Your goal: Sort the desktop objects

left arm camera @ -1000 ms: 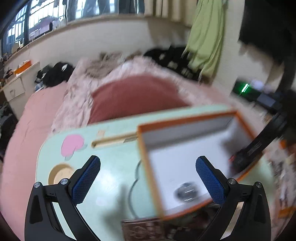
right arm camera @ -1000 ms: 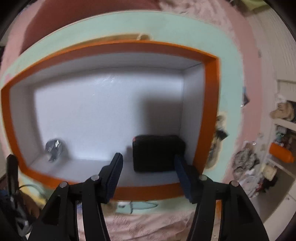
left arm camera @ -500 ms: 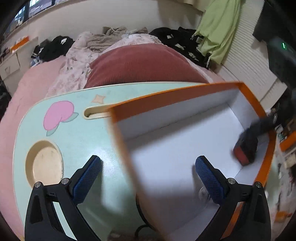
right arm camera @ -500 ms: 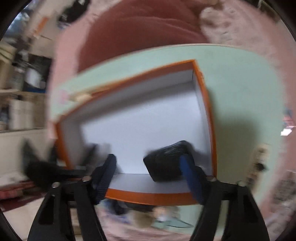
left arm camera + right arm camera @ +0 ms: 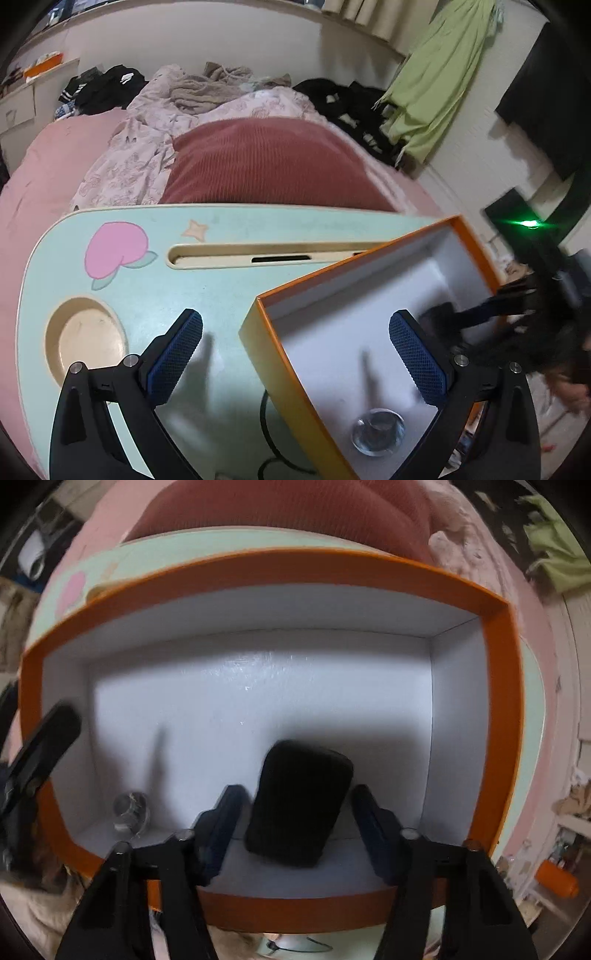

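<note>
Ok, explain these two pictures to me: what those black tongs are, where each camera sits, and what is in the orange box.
There is no robot here: a person holds one pair of tongs in each hand, each with a fisheye camera looking along its fingers. The left view shows the left tongs open and empty above a mint-green lap table on a bed. The right view looks straight down into the orange-rimmed box. Inside it lie a black rounded case and a small clear glass object. The right tongs are closing, with the case between the pads; no pad visibly presses on it yet.
</note>
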{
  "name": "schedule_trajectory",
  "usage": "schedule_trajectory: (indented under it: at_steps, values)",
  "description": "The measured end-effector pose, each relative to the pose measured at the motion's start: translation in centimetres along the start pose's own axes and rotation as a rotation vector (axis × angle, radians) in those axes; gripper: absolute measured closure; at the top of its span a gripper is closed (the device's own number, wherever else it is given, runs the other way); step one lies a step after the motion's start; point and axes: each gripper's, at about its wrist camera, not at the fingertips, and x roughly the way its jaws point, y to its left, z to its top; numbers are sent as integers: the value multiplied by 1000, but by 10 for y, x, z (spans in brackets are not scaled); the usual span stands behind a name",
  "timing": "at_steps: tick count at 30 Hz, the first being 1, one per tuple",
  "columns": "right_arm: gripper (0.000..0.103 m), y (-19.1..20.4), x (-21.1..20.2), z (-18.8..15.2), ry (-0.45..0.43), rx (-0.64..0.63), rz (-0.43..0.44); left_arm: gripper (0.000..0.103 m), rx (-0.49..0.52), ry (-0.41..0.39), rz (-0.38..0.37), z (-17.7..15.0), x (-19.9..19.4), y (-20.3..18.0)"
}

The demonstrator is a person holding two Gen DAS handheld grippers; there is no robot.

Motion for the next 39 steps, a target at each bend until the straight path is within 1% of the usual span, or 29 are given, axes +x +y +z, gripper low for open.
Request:
schedule_trajectory:
  at_steps: [1, 3, 5, 6, 8, 9, 10, 12, 13, 14, 15, 16, 17, 18, 20, 21, 23, 24, 25, 27, 28, 29, 31, 32, 33, 34, 35, 37, 39]
  values:
    - [65, -1, -2, -2, -19, 8, -2, 2, 1, -7, -12, 0, -9, 0]
    - [65, -10, -4, -7, -32, 46, 59, 9, 6, -3, -25, 1, -21, -3]
    - [65, -21, -6, -17, -63, 90, 155, 20, 27, 16, -43, 1, -34, -9]
    - [65, -26, -10, -24, -102, 113, 202, 21, 42, 21, -52, 1, -40, -13]
    - [65, -34, -32, -47, -264, 148, 277, 21, 68, 18, -69, -2, -53, -21]
    - [65, -36, -48, -69, -387, 164, 314, 21, 72, 13, -67, -4, -57, -23]
    - [65, -34, -57, -84, -455, 172, 337, 21, 71, 9, -61, -7, -62, -25]
    - [65, -33, -66, -125, -548, 185, 408, 21, 66, 9, -55, -11, -65, -27]
    - [65, -31, -64, -152, -573, 188, 442, 21, 53, 15, -42, -14, -64, -27]
    - [65, -30, -63, -164, -578, 193, 452, 21, 43, 19, -29, -16, -63, -27]
    - [65, -33, -58, -176, -579, 199, 451, 21, 24, 19, -9, -20, -63, -26]
    - [65, -36, -47, -189, -576, 206, 434, 21, 13, 15, -1, -22, -63, -26]
    - [65, -35, -41, -194, -570, 209, 409, 21, 1, 7, 2, -26, -64, -26]
    - [65, -35, -31, -212, -561, 207, 368, 21, -9, 0, 4, -29, -66, -27]
    - [65, -33, -21, -229, -543, 194, 294, 21, -22, -10, 11, -37, -69, -29]
    - [65, -47, -8, -207, -535, 191, 263, 21, -23, -15, 16, -41, -70, -32]
    - [65, -43, 7, -217, -519, 188, 198, 21, -13, -19, 25, -47, -74, -38]
    - [65, -47, 13, -208, -515, 192, 194, 21, -4, -20, 29, -49, -76, -41]
    - [64, -47, 21, -213, -529, 198, 192, 21, 5, -18, 32, -51, -77, -44]
    - [64, -46, 24, -216, -594, 190, 176, 28, 15, -8, 32, -51, -78, -47]
    - [64, -47, 26, -208, -616, 186, 184, 34, 18, 7, 25, -51, -78, -49]
    - [63, -47, 27, -209, -645, 182, 205, 38, 19, 26, 17, -50, -77, -51]
    - [49, -50, 32, -213, -715, 177, 255, 38, 30, 70, 1, -46, -74, -55]
    - [37, -52, 35, -217, -749, 179, 270, 38, 36, 85, -1, -45, -73, -56]
    - [29, -56, 38, -218, -768, 187, 271, 38, 43, 110, 1, -41, -70, -57]
    - [28, -57, 38, -225, -795, 204, 279, 39, 46, 128, -2, -39, -69, -59]
    - [27, -59, 38, -233, -824, 213, 294, 43, 46, 152, -13, -36, -67, -61]
    - [19, -64, 37, -252, -896, 244, 314, 47, 42, 205, -46, -30, -62, -63]
    - [15, -70, 34, -264, -949, 279, 333, 48, 39, 246, -65, -25, -55, -65]
